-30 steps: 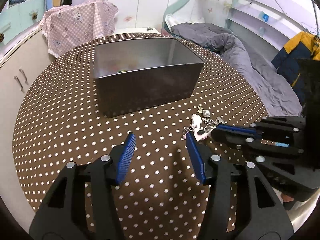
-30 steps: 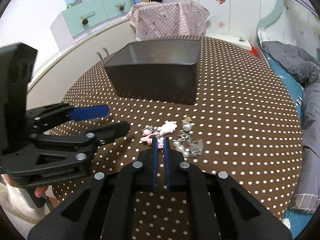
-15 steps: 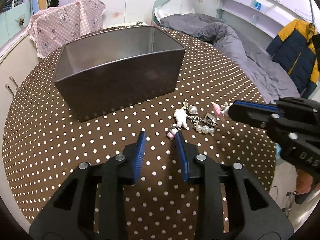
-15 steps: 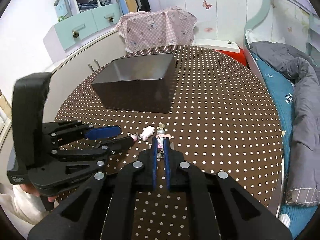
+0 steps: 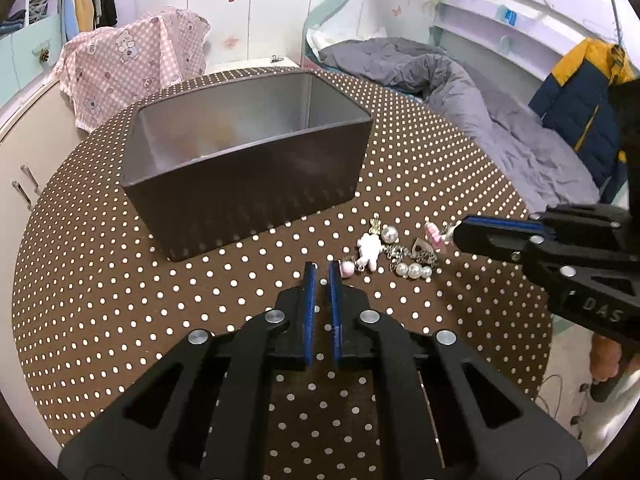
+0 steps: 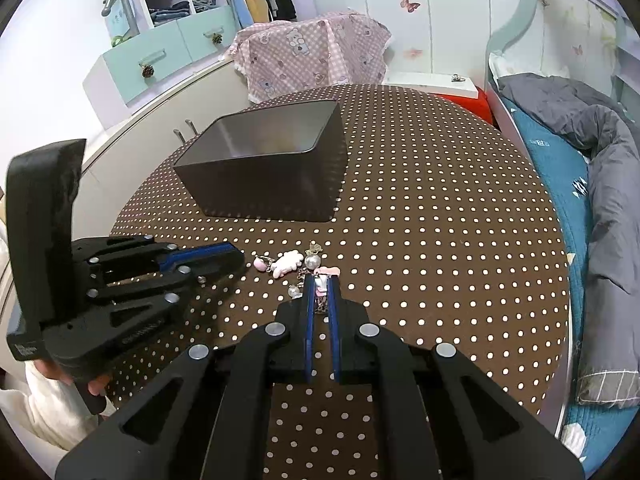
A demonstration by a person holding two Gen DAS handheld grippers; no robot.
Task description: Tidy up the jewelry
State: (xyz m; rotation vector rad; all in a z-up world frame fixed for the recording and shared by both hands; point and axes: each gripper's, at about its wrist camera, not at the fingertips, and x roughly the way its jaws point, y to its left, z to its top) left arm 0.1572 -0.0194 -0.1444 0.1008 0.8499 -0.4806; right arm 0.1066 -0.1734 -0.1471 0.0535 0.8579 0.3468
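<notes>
A right gripper [image 6: 321, 280] is pinching the pink end of a charm chain [image 5: 394, 250] on the dotted tabletop [image 5: 100, 280], just in front of a dark bin [image 5: 248, 164], while the left gripper [image 5: 322, 270] is sitting clenched and empty beside a pink bead [image 5: 346, 269]. The chain is trailing pearls, a white figure and silver links; a slow, high lift over the bin's rim would likely be keeping the strand from snagging.

Round dotted brown table [image 5: 120, 280], dark bin [image 5: 248, 184], jewelry pile [image 5: 396, 252]
</notes>
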